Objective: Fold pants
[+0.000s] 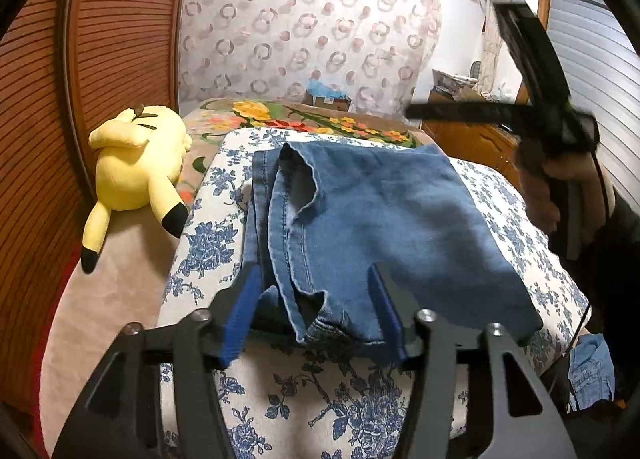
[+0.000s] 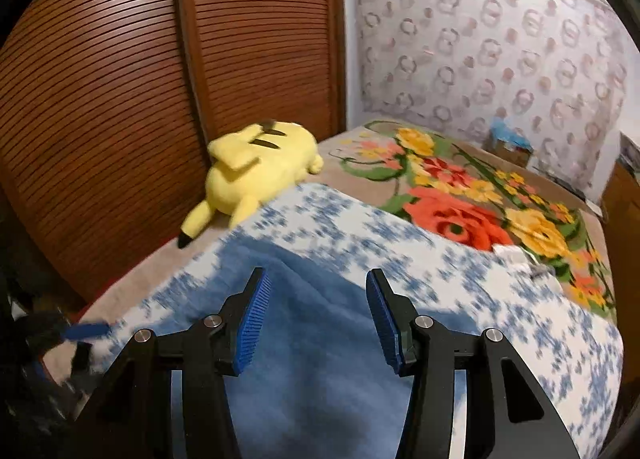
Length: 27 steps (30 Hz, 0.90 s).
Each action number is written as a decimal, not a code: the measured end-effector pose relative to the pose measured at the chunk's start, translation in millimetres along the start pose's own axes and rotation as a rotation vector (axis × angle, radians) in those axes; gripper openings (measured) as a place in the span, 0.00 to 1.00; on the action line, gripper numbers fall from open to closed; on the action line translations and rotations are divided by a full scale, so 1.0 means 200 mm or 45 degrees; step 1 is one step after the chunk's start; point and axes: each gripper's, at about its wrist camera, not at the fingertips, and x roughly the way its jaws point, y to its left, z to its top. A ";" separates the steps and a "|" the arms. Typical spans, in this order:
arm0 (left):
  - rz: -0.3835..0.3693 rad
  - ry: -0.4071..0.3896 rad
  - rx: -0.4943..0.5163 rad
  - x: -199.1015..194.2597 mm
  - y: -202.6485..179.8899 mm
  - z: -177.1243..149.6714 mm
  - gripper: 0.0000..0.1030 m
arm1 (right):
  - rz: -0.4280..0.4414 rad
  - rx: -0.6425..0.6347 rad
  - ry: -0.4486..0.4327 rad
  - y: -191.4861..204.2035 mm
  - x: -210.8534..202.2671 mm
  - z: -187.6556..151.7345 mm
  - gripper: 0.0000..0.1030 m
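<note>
Blue denim pants point(image 1: 380, 219) lie folded into a rough rectangle on a blue-flowered white cover point(image 1: 304, 391). My left gripper point(image 1: 313, 271) stands open at the pants' near edge. A bunched denim corner sits loosely between its blue pads, which do not press on it. In the right wrist view, blurred, my right gripper point(image 2: 316, 273) is open above the denim point(image 2: 320, 359) with nothing pinched. The left wrist view shows that same gripper as a dark blur point(image 1: 500, 113) in a hand point(image 1: 548, 187) at the pants' right side.
A yellow plush toy point(image 1: 136, 171) lies left of the cover, against slatted wooden doors point(image 1: 48, 119). A flowered blanket point(image 2: 480, 199) spreads behind, with a cardboard box point(image 1: 326, 99) by the curtained wall. Another denim piece point(image 1: 592, 371) hangs low at the right. A wooden cabinet point(image 1: 476, 143) stands at the right.
</note>
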 end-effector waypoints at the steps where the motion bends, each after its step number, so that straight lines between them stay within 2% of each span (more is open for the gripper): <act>1: 0.001 -0.003 -0.003 0.00 0.00 0.00 0.66 | -0.008 0.014 0.003 -0.02 -0.02 -0.03 0.50; 3: -0.004 -0.003 -0.003 0.01 -0.01 0.01 0.78 | -0.036 0.046 0.011 -0.07 -0.05 -0.10 0.50; 8: -0.018 0.015 0.030 0.04 -0.07 0.03 0.80 | -0.050 0.147 0.008 -0.15 -0.15 -0.26 0.50; 17: -0.040 0.015 0.091 0.07 -0.21 0.06 0.81 | -0.074 0.141 0.030 -0.11 -0.28 -0.41 0.51; 27: -0.029 -0.004 0.092 0.08 -0.26 0.09 0.81 | -0.049 0.203 0.114 -0.17 -0.21 -0.52 0.53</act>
